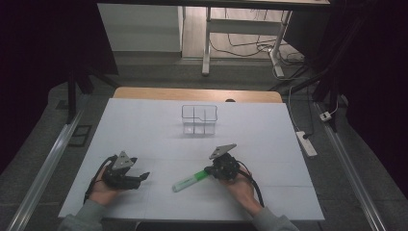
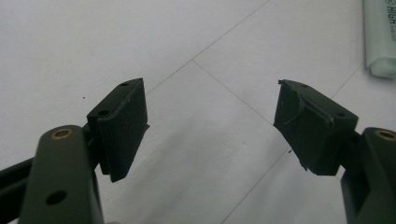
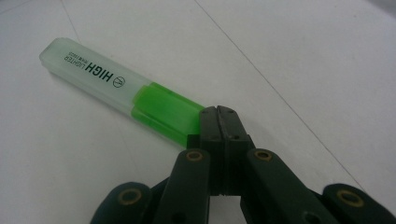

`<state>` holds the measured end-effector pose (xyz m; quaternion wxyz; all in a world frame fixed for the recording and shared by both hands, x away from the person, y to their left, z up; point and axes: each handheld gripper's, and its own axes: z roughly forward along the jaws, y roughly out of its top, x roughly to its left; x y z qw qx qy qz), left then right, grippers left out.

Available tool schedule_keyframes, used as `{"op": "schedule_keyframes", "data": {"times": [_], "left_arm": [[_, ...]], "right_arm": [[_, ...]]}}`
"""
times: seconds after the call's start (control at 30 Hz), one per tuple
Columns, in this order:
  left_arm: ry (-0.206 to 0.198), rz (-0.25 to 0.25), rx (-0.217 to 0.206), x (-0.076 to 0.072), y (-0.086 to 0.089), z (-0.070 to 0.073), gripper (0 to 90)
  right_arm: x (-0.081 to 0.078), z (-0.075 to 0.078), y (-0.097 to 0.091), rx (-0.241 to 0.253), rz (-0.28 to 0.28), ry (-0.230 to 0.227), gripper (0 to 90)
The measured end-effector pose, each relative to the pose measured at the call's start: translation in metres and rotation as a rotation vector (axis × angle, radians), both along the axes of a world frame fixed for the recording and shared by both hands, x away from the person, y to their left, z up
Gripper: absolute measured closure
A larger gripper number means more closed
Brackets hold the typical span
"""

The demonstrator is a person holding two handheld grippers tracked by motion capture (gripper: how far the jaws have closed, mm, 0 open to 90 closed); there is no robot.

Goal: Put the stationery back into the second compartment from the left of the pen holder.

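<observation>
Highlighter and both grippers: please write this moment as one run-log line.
right gripper: shut, tips against highlighter green end | left gripper: open, empty | organizer: far, untouched

Wide bare stretches of the white table are lying open on every side of both hands. The green highlighter is lying between the left gripper and the right gripper, barring a straight path across. A clear divided tray is standing well beyond, blocking the far middle.
</observation>
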<state>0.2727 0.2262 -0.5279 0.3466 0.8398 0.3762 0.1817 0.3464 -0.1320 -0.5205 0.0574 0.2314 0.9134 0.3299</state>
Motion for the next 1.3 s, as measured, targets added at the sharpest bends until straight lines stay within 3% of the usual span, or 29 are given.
{"op": "schedule_keyframes", "data": {"times": [0.43, 0.87, 1.07, 1.3], "left_arm": [[0.0, 0.001, 0.0, 0.0, 0.0, 0.0, 25.5], [0.001, 0.005, 0.0, 0.001, 0.002, 0.0, 25.5], [0.0, 0.005, -0.002, 0.0, 0.002, 0.0, 25.4], [0.0, 0.003, -0.002, 0.0, 0.002, 0.0, 25.4]], "right_arm": [[-0.008, -0.001, 0.021, 0.002, 0.055, 0.005, 90.0], [-0.009, 0.0, 0.024, 0.0, 0.053, -0.004, 90.0], [-0.006, 0.005, 0.01, 0.005, 0.011, -0.025, 90.0], [-0.005, 0.008, -0.023, 0.018, -0.054, -0.036, 90.0]]}}
